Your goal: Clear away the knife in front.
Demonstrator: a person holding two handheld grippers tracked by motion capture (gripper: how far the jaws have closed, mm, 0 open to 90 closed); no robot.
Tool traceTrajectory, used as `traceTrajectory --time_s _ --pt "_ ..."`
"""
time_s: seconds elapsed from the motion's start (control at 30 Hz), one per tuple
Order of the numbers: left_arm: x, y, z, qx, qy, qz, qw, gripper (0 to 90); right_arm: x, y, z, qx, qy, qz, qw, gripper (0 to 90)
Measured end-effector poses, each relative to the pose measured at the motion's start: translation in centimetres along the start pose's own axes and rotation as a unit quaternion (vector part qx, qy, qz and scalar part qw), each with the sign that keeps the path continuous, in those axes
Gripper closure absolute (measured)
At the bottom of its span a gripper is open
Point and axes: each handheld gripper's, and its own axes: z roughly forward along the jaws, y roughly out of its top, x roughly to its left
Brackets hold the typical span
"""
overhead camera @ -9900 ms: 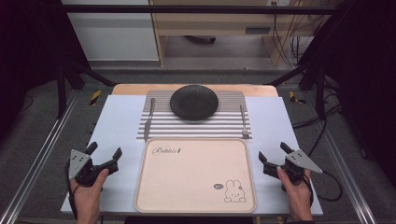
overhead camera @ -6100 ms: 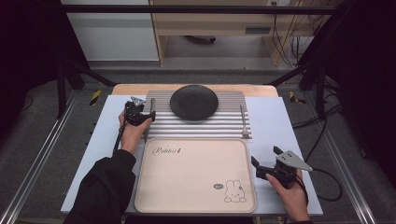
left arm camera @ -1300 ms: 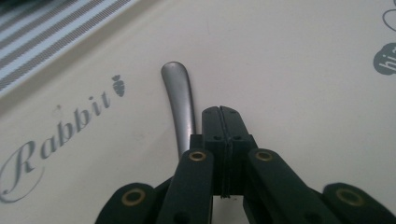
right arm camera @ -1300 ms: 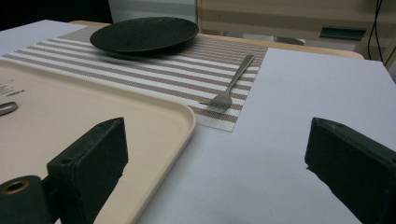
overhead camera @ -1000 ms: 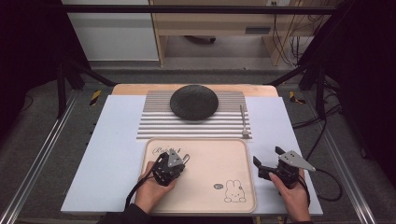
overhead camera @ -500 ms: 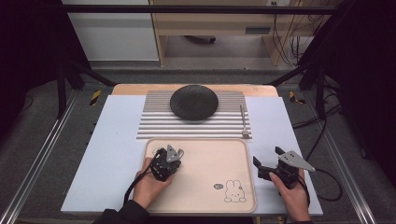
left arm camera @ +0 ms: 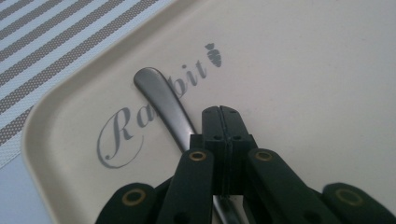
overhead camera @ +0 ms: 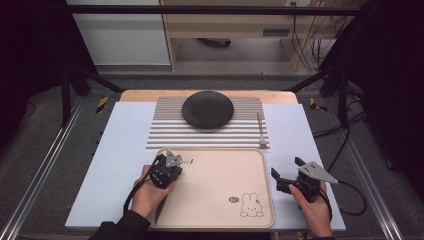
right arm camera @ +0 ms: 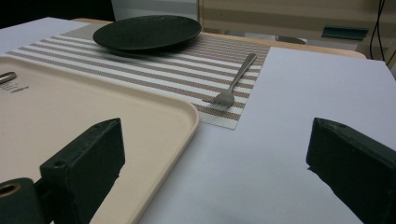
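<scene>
Gripper (left arm camera: pixel 219 112) pinches smooth metal handle (left arm camera: pixel 163 100)

Tray (overhead camera: pixel 220 200) centre lying bare; plate (overhead camera: pixel 207 109) and fork (overhead camera: pixel 260 131) occupying striped mat (overhead camera: pixel 165 131); blue margins staying passable.

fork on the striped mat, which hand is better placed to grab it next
Right, most likely. The right gripper sits beside the tray's right edge with jaws open, and the fork lies just beyond it on the mat's right side. The left gripper is across the tray, shut on the knife.
</scene>
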Motion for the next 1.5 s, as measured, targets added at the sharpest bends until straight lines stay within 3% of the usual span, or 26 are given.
traceTrajectory --time_s 0.53,0.73,0.8,0.9,1.17,1.27,1.5 --pt "0.9 -2.0 -1.9 -0.012 -0.003 -0.01 0.9999 90.0 0.0 -0.1 0.0 0.002 0.001 -0.003 1.0 3.9" --pt "1.7 -3.3 -2.5 -0.011 0.011 -0.01 0.9998 90.0 0.0 -0.1 0.1 0.003 0.001 -0.004 1.0 3.9" --pt "1.9 -3.8 -2.7 -0.032 -0.014 -0.04 0.9986 90.0 0.0 -0.1 0.1 0.004 0.002 -0.004 1.0 3.9" --pt "1.2 -3.4 -3.4 -0.045 0.003 -0.022 0.9987 90.0 0.0 -0.1 0.1 0.004 0.001 -0.004 1.0 3.9" --pt "0.2 -2.4 -1.6 -0.032 -0.01 -0.009 0.9994 90.0 0.0 -0.1 0.1 0.004 0.001 -0.005 1.0 3.9" --pt "0.3 -2.4 -1.0 -0.025 -0.004 -0.01 0.9996 90.0 0.0 -0.1 0.1 0.005 0.001 -0.004 1.0 4.0" --pt "1.1 -2.9 -1.4 -0.022 0.006 -0.015 0.9996 90.0 0.0 -0.1 0.1 0.005 0.002 -0.002 1.0 4.0"
